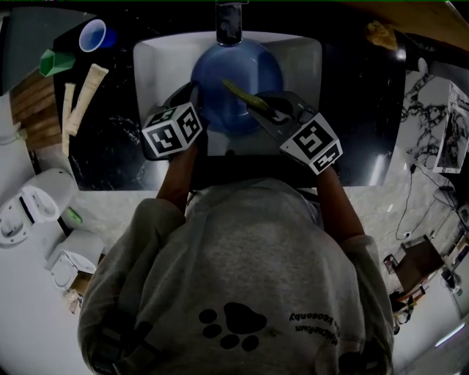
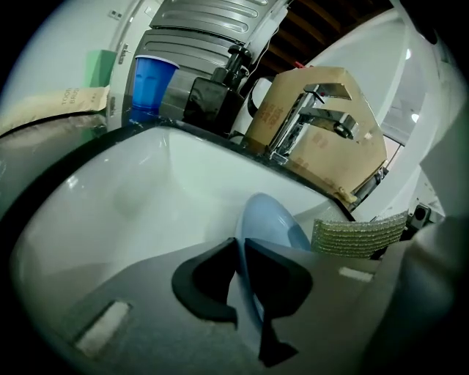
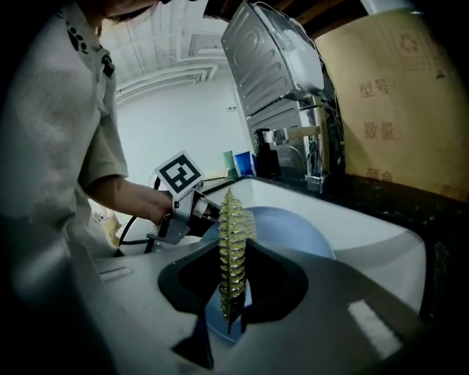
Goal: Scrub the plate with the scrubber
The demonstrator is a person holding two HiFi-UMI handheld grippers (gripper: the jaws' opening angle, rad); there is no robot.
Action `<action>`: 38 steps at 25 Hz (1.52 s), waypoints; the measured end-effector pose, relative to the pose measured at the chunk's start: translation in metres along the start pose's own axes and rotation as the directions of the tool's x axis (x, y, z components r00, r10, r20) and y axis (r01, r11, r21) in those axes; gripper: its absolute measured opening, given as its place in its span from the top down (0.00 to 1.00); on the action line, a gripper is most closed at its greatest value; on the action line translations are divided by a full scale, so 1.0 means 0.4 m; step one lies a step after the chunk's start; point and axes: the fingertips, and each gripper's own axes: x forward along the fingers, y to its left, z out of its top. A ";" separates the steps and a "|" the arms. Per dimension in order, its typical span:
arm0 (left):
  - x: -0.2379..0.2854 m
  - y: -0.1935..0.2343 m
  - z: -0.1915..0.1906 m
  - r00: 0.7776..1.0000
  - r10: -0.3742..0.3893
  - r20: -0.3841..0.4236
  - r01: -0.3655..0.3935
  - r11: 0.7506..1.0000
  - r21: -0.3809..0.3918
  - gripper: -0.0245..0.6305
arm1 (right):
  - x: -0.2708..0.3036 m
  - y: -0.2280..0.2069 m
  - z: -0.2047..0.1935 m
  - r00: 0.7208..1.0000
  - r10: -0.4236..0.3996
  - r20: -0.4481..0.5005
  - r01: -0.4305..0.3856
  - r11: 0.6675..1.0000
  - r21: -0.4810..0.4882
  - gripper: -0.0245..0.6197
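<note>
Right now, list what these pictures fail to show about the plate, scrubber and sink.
Near rim of the plate: head view, covered by the left gripper and right gripper.
Whether the scrubber touches the plate: right gripper view shows it edge-on; head view is too dark.
Drain of the sink: head view, under the plate.
Any dirt on the plate: every view, too dim.

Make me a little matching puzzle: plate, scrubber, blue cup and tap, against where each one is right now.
1 plate
2 scrubber
3 blue cup
4 tap

a on the counter, left of the sink
b gripped by the right gripper
c at the sink's back edge
d gripped by the left gripper

Pairs: 1-d, 2-b, 3-a, 4-c
</note>
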 end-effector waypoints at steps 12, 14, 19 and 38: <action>0.038 0.061 -0.056 0.987 0.103 -0.126 -0.078 0.978 0.194 0.90 | 0.054 -0.007 -0.056 0.998 -0.017 -0.065 0.022 0.997 0.072 0.85; 0.036 0.078 -0.059 0.982 0.138 -0.130 -0.109 0.972 0.210 0.89 | 0.055 -0.006 -0.057 0.997 -0.020 -0.069 0.025 0.997 0.072 0.85; 0.020 0.103 -0.030 0.973 0.202 -0.107 -0.165 0.945 0.282 0.75 | 0.050 -0.009 -0.057 0.996 -0.042 -0.078 0.047 0.996 0.069 0.85; -0.259 -0.258 0.156 0.925 -0.045 0.377 -0.157 0.860 0.486 0.96 | -0.161 -0.082 0.077 0.831 -0.540 0.132 0.536 0.841 0.065 0.85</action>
